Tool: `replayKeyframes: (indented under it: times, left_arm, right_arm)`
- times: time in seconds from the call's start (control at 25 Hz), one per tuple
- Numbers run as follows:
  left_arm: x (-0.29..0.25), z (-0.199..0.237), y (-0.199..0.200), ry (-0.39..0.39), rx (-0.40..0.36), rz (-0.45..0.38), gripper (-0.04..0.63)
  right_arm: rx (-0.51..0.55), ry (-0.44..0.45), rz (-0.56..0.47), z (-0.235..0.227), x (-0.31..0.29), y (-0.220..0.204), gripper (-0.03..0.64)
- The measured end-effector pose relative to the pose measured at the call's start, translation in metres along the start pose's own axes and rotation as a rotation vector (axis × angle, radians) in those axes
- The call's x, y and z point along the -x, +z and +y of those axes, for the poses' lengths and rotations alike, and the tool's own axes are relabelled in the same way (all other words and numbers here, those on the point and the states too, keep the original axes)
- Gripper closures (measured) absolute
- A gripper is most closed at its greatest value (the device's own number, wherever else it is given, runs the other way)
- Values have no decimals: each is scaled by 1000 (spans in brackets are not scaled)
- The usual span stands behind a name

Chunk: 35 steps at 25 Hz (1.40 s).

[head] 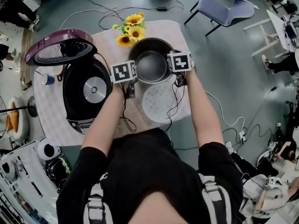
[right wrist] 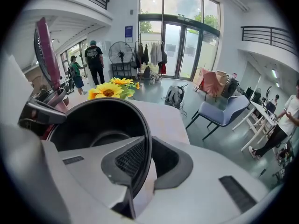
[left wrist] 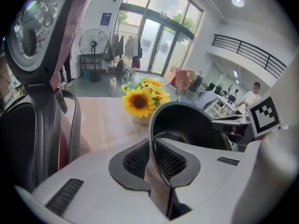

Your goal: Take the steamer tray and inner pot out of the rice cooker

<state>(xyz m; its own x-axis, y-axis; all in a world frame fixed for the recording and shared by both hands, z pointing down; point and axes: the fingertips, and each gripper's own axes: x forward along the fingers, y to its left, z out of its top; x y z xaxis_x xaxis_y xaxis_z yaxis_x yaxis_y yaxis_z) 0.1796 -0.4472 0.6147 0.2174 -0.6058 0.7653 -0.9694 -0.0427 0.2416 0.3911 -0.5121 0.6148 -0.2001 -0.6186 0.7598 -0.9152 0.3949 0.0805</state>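
Note:
The dark metal inner pot point(head: 151, 65) is out of the cooker, over the table's far middle, in front of the sunflowers. My left gripper point(head: 131, 80) is shut on the pot's left rim point(left wrist: 152, 139), which runs between its pads. My right gripper point(head: 179, 76) is shut on the right rim point(right wrist: 145, 157) in the same way. The white round steamer tray point(head: 159, 101) lies flat on the table just nearer me than the pot. The rice cooker point(head: 86, 90) stands at the left with its purple lid point(head: 58, 45) up and its heating plate showing.
Sunflowers point(head: 131, 29) in a vase stand at the table's far edge, right behind the pot. A small blue cup point(head: 47, 80) sits left of the cooker. Cables hang from both grippers over the table. A blue chair point(head: 223, 10) stands on the floor beyond.

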Motion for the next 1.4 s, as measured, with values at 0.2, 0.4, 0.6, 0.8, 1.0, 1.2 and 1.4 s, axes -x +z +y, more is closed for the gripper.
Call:
replayKeyframes:
  times: [0.2,0.4,0.6,0.8,1.0,1.2,1.4]
  left_arm:
    - [5,4,-6,-4,-24,-6,565]
    - [22,-4,15,26,-193,-164,508]
    - [94,-27,45,4,-318,-405,433]
    - [227,-35,71,-77,-348,-689,433]
    - [355,21,58,-72,-290,-873,449]
    - [453,106,16,32,-263,-971,499]
    - [502,188,-41,131,-245,-953,583]
  right_arm:
    - [-38,41,-83,7,4,-1,568]
    - [-111,58,-353,1,45,37,505]
    - [-117,29,-656,30,142,88,495]
    - [-41,45,-916,114,258,131,495]
    - [31,164,-1046,228,343,141,497]
    - [82,276,-1104,331,390,130,507]
    - [11,253,-1079,397,399,91,614]
